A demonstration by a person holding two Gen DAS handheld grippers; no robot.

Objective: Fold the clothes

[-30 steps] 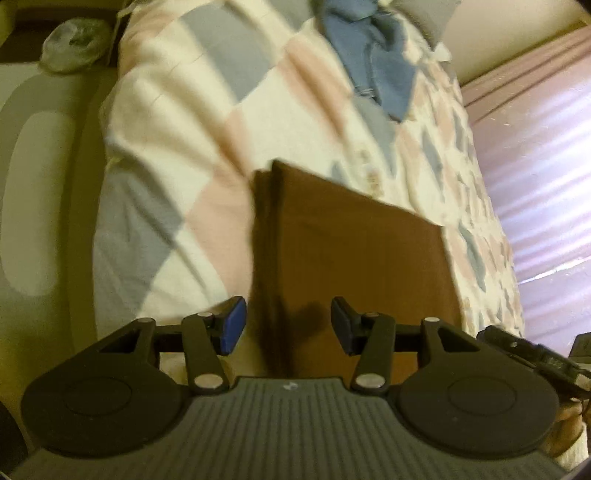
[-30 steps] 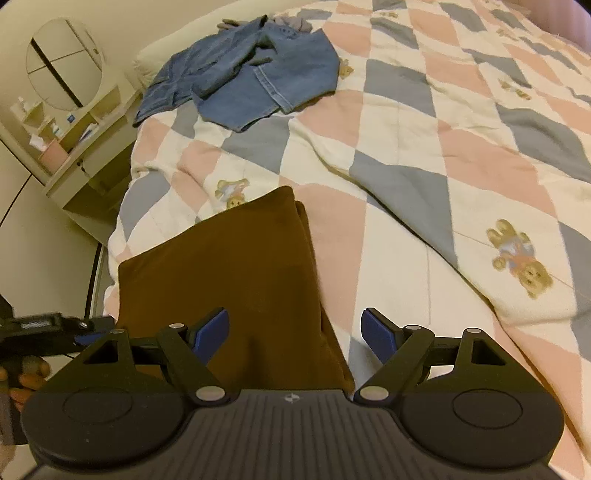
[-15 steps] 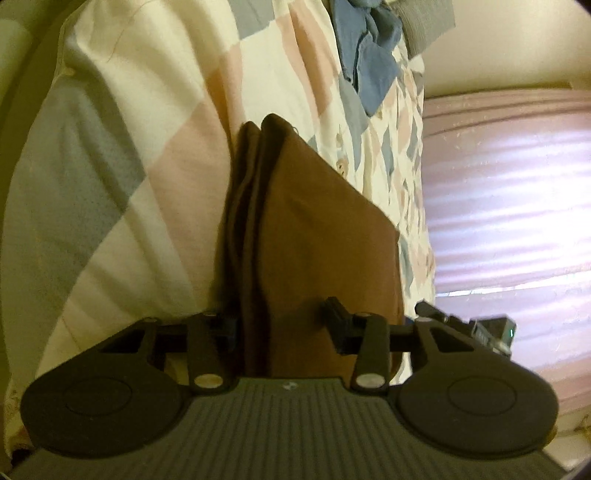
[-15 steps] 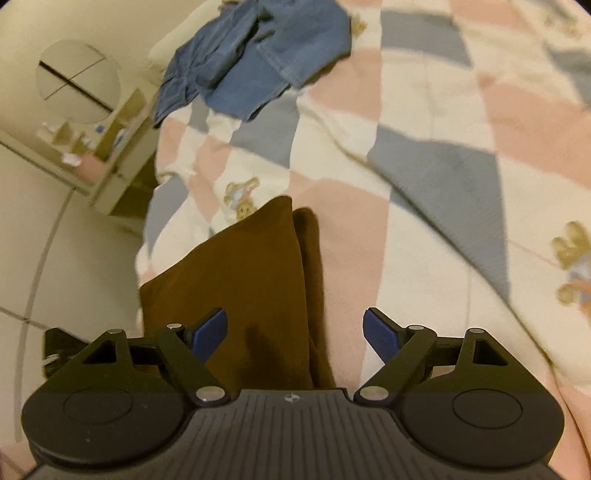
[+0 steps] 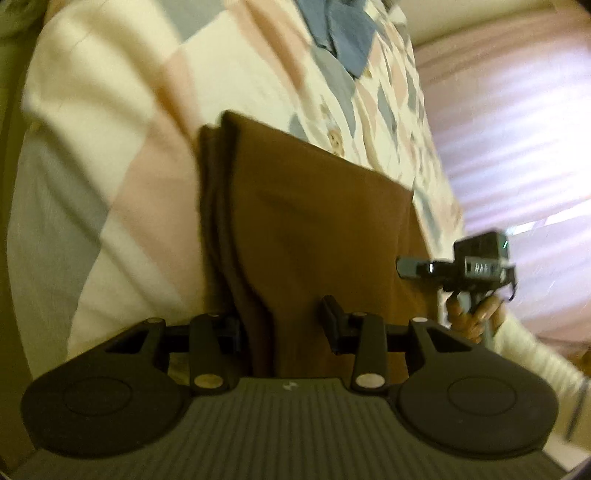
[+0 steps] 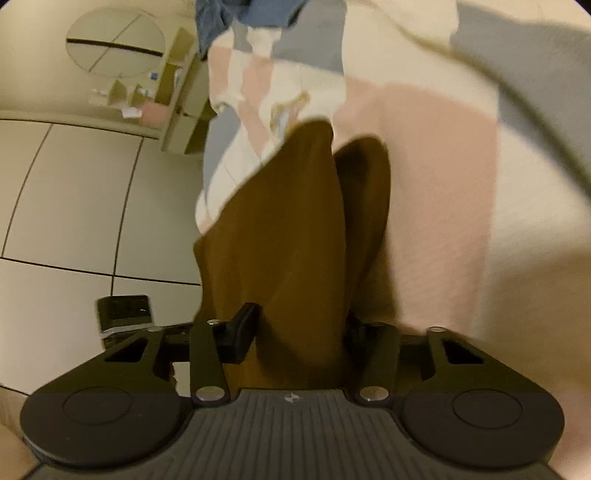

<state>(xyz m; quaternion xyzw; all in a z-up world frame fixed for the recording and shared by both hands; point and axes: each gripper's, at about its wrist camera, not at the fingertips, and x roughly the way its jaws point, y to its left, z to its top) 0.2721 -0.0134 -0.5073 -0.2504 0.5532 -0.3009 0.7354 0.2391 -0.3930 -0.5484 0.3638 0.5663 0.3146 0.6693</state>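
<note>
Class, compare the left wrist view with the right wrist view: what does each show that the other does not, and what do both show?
Only the left wrist view shows the pink curtain, a hand holding the right hand-held gripper, and a teddy bear print on the quilt.

Only the right wrist view shows the tiled floor, a round mirror and a shelf unit.

Both show the folded brown garment, with cloth between the fingers of each view's own gripper, the checked quilt and blue denim clothes beyond.
</note>
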